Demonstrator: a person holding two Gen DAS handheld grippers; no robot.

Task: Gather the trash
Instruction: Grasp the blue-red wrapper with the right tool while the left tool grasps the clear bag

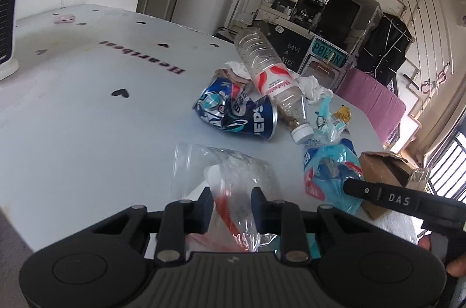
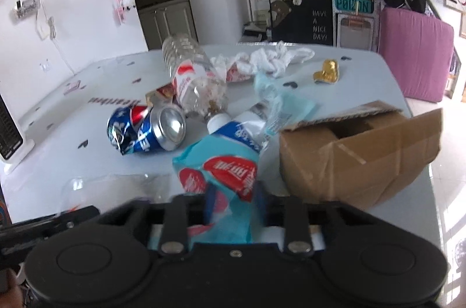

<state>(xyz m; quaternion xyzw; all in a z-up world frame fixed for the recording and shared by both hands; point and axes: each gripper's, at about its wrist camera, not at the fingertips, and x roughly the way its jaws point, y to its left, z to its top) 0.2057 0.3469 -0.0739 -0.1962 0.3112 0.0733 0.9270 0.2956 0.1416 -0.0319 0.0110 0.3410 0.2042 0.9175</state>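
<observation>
Two grippers sit nearest the cameras, each over a piece of litter at the front of the white counter (image 1: 72, 118). The left gripper (image 1: 232, 201) has its fingers narrowed onto a clear zip bag (image 1: 230, 171), which bunches between them. The right gripper (image 2: 234, 198) has its fingers clamped on a crumpled blue and red wrapper (image 2: 224, 171). Just beyond lie a crushed Pepsi can (image 1: 236, 111) and a capped plastic bottle (image 1: 271, 78) tipped on its side and resting on the can. Beside the wrapper stands an open cardboard box (image 2: 349, 156). Farther back are white crumpled tissue (image 2: 271, 59) and a small gold foil piece (image 2: 327, 73). Both held items are thin and slippery, so a shallow pinch could let them slide free when lifted, and the wrapper looks to reach the bottle's cap and might drag it. The right view is blurred near the fingers, and the gripper bodies hide where each item is pinched. No bin is visible.
</observation>
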